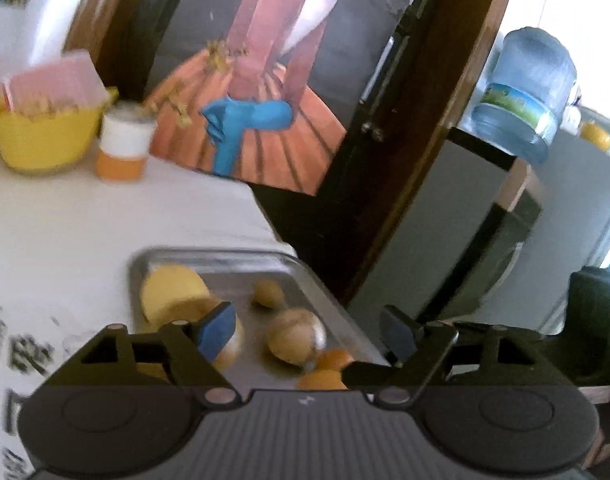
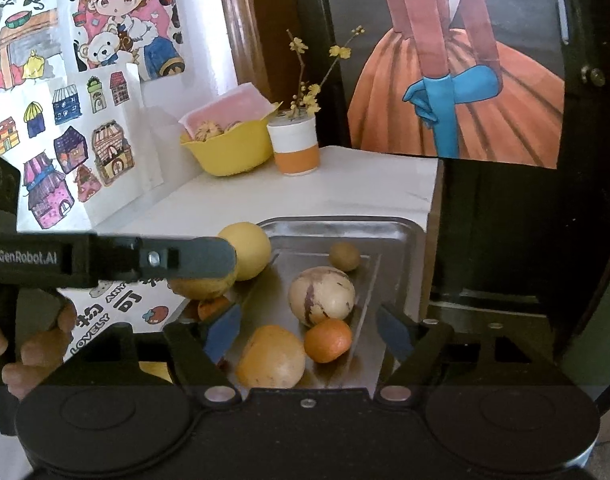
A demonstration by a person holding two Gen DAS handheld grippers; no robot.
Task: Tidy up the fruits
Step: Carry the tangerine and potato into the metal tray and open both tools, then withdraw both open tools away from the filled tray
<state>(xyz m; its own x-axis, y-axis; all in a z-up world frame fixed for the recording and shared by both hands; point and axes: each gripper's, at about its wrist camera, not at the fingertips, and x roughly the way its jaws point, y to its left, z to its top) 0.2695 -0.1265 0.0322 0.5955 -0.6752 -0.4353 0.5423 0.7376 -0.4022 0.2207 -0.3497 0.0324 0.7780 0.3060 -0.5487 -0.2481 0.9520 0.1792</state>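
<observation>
Both hand-held grippers hover over a metal tray (image 2: 401, 232) at the corner of a white table (image 2: 365, 184), each with fingers spread apart and empty. The right hand-held gripper (image 2: 309, 332) shows sharply a striped cream melon-like fruit (image 2: 321, 296), an orange (image 2: 328, 340), a yellow round fruit (image 2: 247, 254) and the person's fingers (image 2: 33, 352). The blurred left hand-held gripper (image 1: 309, 330) view alone shows a blue water jug (image 1: 525, 92).

A home: children's drawings (image 2: 65, 120) taped on the wall, water jug (image 1: 525, 92) beyond the doorway.
</observation>
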